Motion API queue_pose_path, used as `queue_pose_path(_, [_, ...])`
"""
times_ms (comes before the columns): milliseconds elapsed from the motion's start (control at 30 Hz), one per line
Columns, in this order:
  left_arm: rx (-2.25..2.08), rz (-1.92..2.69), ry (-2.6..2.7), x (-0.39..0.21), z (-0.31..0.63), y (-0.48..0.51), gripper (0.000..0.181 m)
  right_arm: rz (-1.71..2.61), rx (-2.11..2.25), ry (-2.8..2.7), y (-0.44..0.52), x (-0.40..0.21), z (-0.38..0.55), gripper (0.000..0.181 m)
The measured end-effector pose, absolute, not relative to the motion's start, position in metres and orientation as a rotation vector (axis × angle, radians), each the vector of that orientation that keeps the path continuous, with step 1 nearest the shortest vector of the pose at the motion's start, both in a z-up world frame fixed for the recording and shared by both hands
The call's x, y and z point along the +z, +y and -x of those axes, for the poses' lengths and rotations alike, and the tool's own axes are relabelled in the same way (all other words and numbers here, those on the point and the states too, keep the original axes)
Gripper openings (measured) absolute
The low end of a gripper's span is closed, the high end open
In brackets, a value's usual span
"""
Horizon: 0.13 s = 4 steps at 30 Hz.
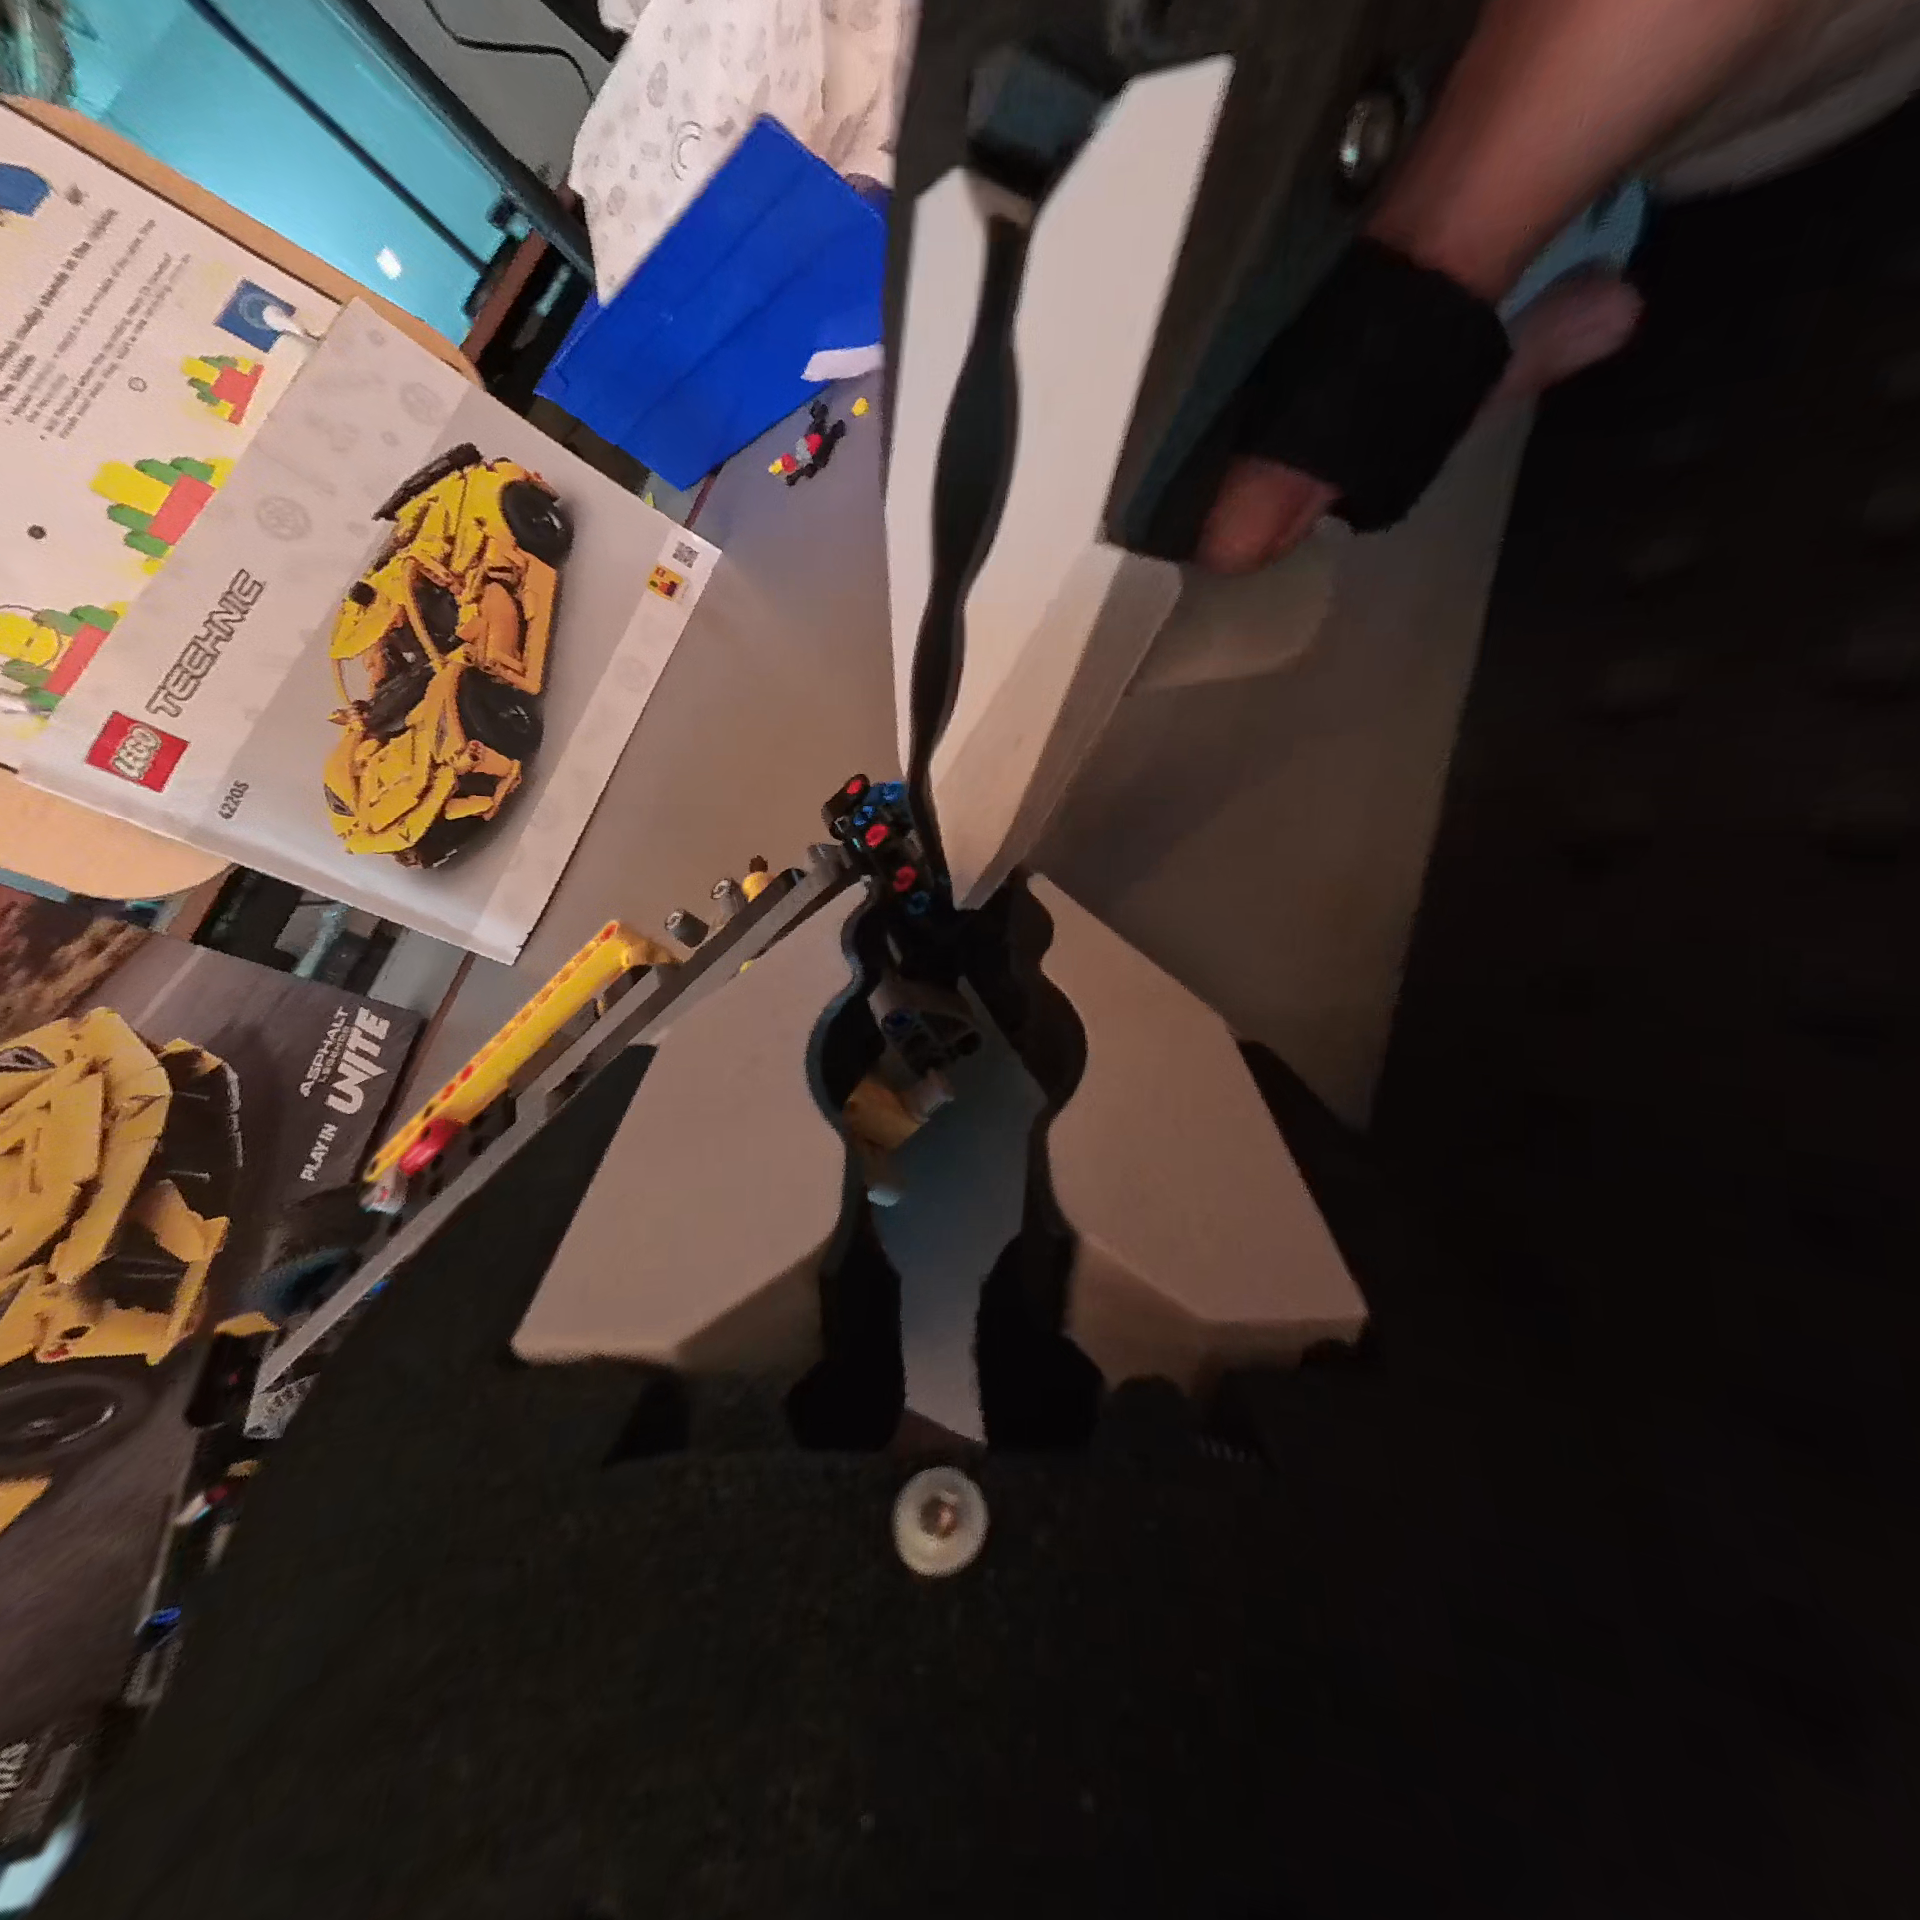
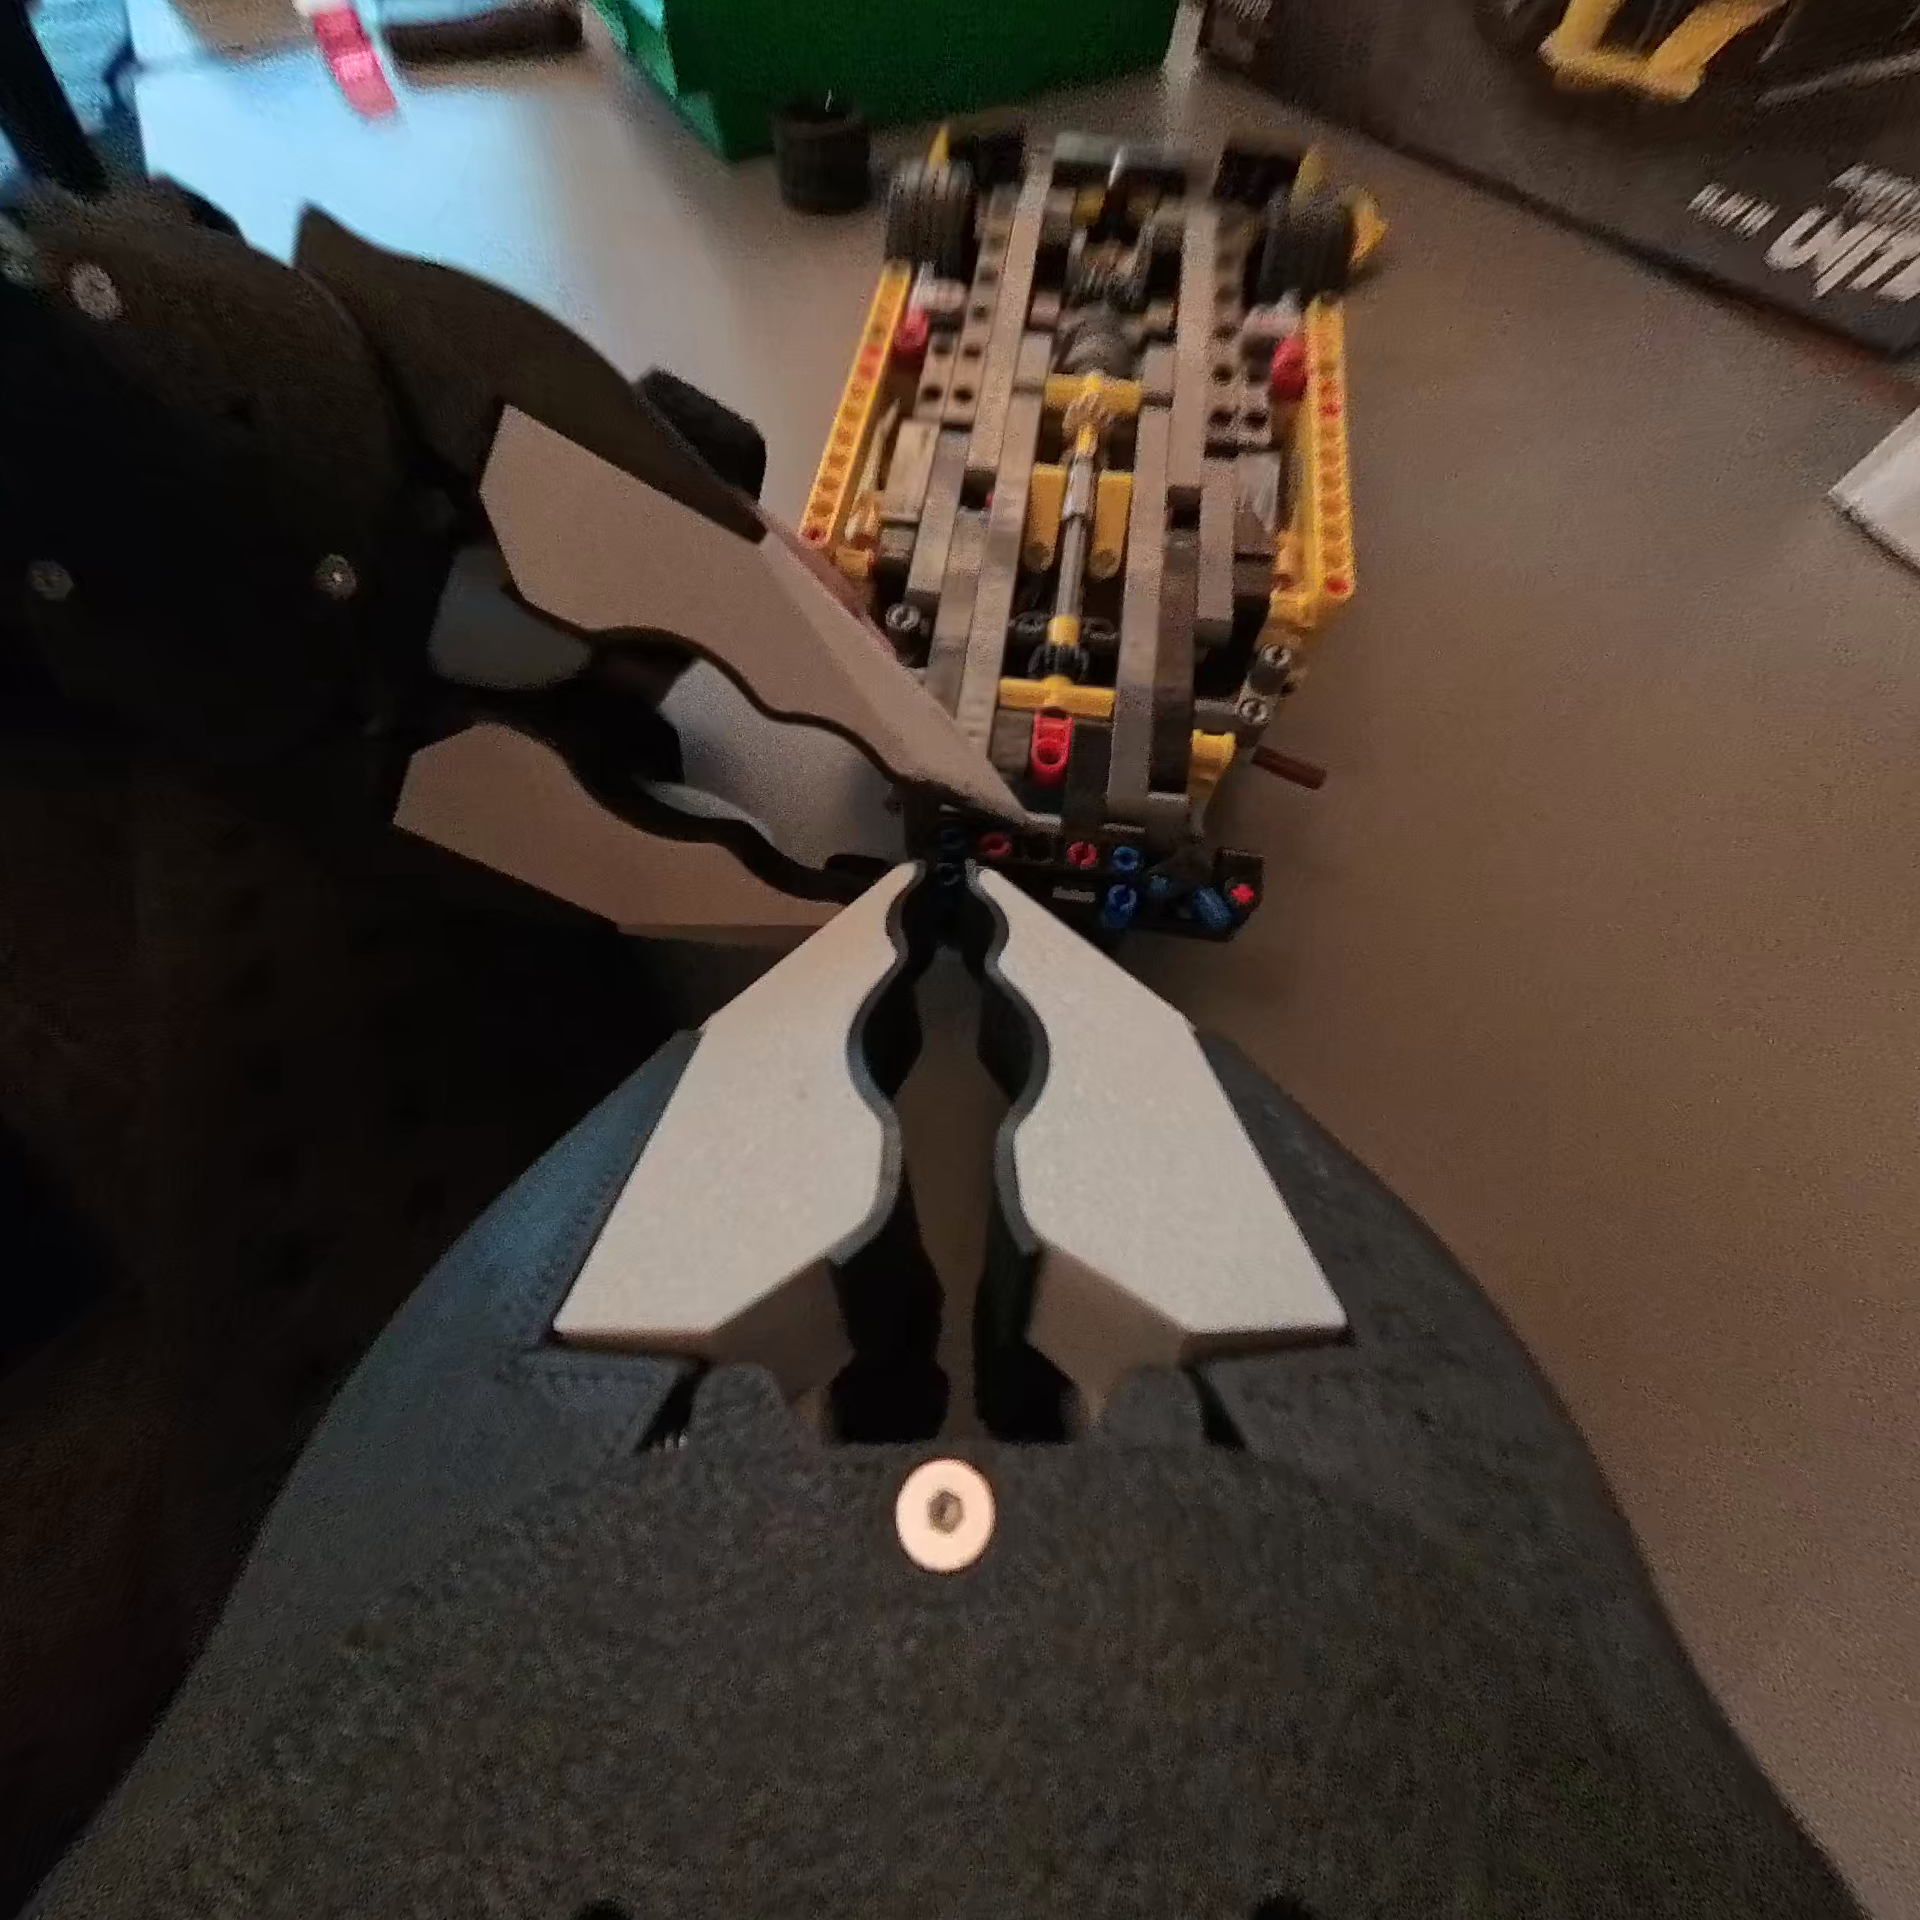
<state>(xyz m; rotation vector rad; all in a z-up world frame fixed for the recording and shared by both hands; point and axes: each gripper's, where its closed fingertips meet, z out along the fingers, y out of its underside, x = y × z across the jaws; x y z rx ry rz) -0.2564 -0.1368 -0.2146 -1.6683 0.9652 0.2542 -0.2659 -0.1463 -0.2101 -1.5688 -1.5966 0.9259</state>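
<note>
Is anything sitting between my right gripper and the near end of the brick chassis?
Nothing separate. The right gripper tips are already at the chassis black end piece; the left gripper grips that same end from the left, crowding it.

Both views are dim and warm-toned, with cooler, brighter light at the far top-left edge of each. In the left wrist view the right side and bottom sink into near-black shadow, and motion blur smears the booklet [image 1: 395, 634] and box [image 1: 156, 1195]. The right wrist view is softly blurred throughout; the chassis [image 2: 1091, 499] stays readable. Wide-angle distortion bends the edges of both pictures.
</note>
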Motion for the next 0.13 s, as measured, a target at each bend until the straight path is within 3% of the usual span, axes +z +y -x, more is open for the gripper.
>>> queue_pose_path(133, [0.234,1.667,0.948,-0.2129,0.2553,-0.1355,0.023,1.535,0.910,-1.566,-0.1445,-0.2040,0.2647,0.001])
